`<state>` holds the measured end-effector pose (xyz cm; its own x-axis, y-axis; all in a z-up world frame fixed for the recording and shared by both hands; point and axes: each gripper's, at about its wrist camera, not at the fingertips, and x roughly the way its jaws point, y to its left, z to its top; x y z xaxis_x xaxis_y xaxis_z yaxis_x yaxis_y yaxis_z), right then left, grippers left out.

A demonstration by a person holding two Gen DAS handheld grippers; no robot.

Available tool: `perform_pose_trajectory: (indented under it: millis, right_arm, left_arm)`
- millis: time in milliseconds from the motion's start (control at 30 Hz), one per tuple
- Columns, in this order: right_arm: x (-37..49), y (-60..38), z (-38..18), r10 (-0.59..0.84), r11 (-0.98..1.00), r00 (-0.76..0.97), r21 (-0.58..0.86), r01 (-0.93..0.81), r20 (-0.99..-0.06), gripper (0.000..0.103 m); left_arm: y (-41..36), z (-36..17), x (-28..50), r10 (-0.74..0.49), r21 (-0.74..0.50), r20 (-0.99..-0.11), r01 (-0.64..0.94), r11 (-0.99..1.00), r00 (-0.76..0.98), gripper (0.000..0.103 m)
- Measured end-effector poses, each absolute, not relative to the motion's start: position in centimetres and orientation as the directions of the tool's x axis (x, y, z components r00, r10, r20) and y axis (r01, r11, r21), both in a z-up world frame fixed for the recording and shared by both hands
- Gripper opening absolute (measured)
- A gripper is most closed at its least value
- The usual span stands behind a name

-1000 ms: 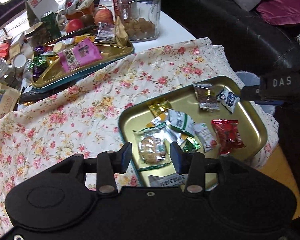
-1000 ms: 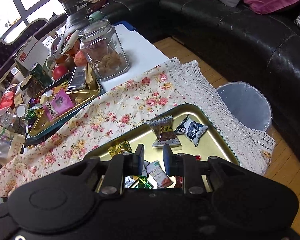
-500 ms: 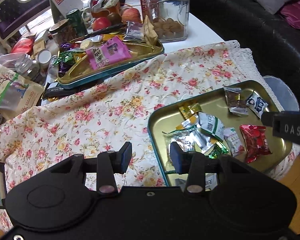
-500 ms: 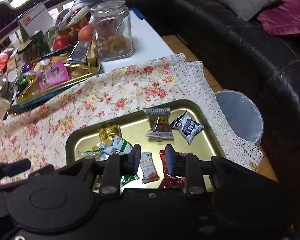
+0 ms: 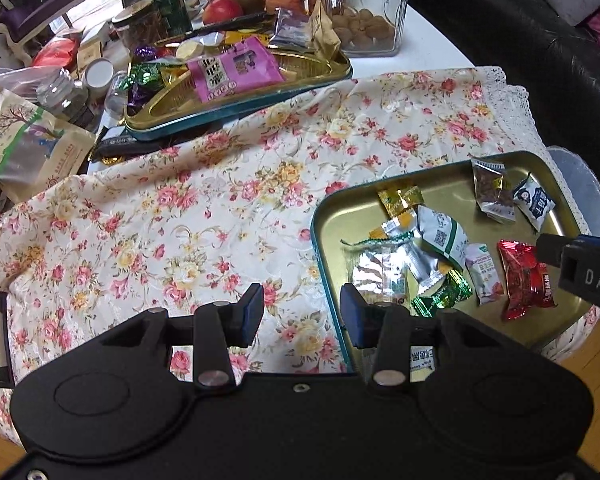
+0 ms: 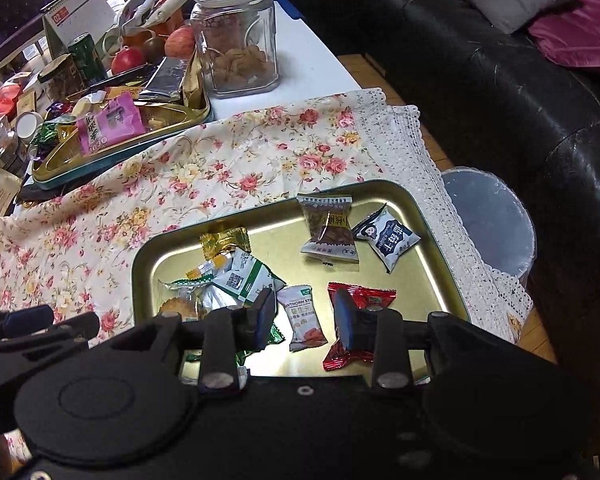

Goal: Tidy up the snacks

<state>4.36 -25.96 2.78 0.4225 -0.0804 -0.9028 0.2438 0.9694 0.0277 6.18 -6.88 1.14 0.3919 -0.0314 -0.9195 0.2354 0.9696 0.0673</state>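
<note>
Since the earlier frames: right tongs (image 6: 305, 318) have just been opening, and I see them lower over the near tray now, with nothing pinched between them; the left wrist view has swung so the far tray and the clutter behind it fill more of the top.
Left tongs (image 5: 302, 314): apart, nothing between the pads, hanging over the floral cloth (image 5: 204, 208) and the near tray's left rim.
Right tongs: apart, pads free of any wrapper (a white hawthorn packet (image 6: 305, 316) shows in the gap, lying flat on the tray below).
Near tray (image 6: 432, 240): gold inside, teal rim, resting on the cloth at the worktop's near right corner.
Snacks in the near tray: red packet (image 6: 364, 300) just beside the white one; brown packet (image 6: 329, 228) and a dark blue-and-white packet (image 6: 388, 238) touching at the far side; a yellow wrapper (image 6: 224, 240) and a heap of silver and green packets (image 6: 244, 280) at the left.
Far tray (image 5: 236, 110): on the worktop beyond the cloth, piled with snacks, a pink packet (image 5: 236, 68) on top.
Glass jar (image 6: 236, 36): upright behind the far tray, lid on.
Bin (image 6: 496, 224): on the floor, just beside the worktop's corner.
</note>
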Motion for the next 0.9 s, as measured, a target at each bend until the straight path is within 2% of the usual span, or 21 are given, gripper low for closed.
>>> perform_pose_trajectory:
  millis: [900]
  right_arm:
    - [4.67, -25.67, 2.15, -0.075, 0.970, 0.407, 0.027, 0.241, -0.910, 0.035]
  left_arm:
    - [-7.22, 0.40, 6.01, -0.001, 0.099, -0.927, 0.247, 0.964, 0.376, 0.051]
